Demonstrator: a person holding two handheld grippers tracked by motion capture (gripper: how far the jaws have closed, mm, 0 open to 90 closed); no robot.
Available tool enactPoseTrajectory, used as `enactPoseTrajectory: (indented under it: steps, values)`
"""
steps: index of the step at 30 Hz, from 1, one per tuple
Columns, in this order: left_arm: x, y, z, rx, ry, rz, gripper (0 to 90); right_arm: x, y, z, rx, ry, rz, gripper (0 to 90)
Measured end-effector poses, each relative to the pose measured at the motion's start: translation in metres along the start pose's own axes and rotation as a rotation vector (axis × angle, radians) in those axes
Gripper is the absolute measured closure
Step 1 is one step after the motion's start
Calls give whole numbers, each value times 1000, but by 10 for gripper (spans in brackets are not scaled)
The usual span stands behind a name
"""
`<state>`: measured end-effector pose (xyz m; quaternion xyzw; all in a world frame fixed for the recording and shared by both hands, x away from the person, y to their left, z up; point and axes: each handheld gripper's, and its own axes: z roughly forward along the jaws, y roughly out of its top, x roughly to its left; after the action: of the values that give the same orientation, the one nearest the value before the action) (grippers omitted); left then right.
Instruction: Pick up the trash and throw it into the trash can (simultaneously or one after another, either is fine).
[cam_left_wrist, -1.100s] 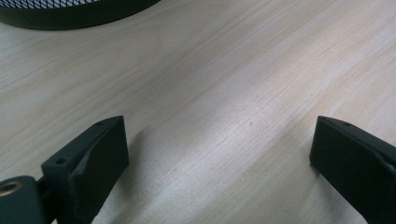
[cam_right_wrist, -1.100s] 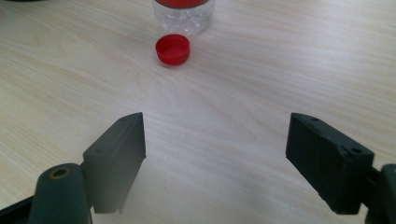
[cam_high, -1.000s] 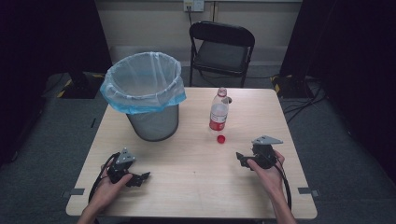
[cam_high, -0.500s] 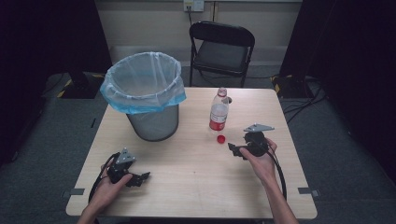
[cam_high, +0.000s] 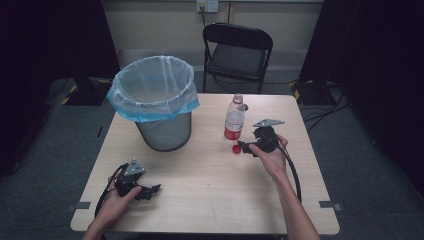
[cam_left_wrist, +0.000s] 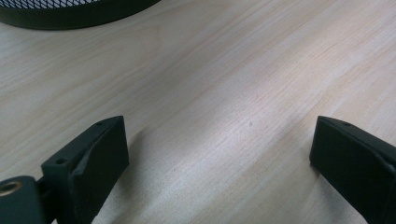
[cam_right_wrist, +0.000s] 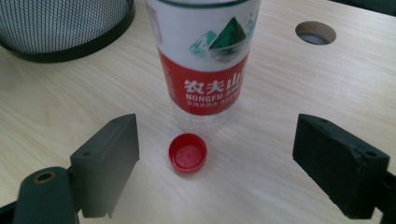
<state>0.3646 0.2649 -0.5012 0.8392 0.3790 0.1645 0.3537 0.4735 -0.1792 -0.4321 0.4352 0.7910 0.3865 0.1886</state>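
A clear plastic bottle (cam_high: 234, 121) (cam_right_wrist: 205, 56) with a red label stands uncapped near the middle of the wooden table (cam_high: 210, 195). Its red cap (cam_high: 236, 148) (cam_right_wrist: 187, 152) lies on the table just in front of it. My right gripper (cam_high: 244, 147) (cam_right_wrist: 215, 149) points at the cap from the right. It is open, its jaws have just been opening, and the cap lies on the table between them, untouched. My left gripper (cam_high: 154, 190) (cam_left_wrist: 219, 144) rests open near the front left, with bare wood between its jaws.
A mesh wastebasket (cam_high: 162, 107) (cam_right_wrist: 60, 28) with a blue liner stands at the back left of the table. A round cable hole (cam_high: 243, 107) (cam_right_wrist: 315, 32) sits behind the bottle. A black folding chair (cam_high: 237, 50) stands beyond the far edge.
My right gripper has moved left and away from the front edge, up to the cap and bottle. The left gripper has stayed put.
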Motion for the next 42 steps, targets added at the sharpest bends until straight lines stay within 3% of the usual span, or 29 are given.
enactPoseTrajectory:
  steps: [5, 13, 24, 29, 34, 42]
  values:
    - [0, 0, 0, 0, 0, -1, 39, 1, 12, 8, 6, 11, -32, 151]
    - [0, 0, 0, -1, 0, 0, 39, 1, 25, 23, 3, 22, -41, 151]
    - [0, 0, 0, 0, 0, 0, 39, 3, 26, 47, -19, 38, -39, 156]
    - [0, 0, 0, 0, 0, 0, 39, 5, 26, 56, -33, 37, -60, 159]
    - [0, 0, 0, 0, 0, 0, 39, 5, 26, 61, -74, 26, -54, 174]
    - [0, 0, 0, -3, 3, -1, 39, 5, 27, 71, -83, 30, -22, 196]
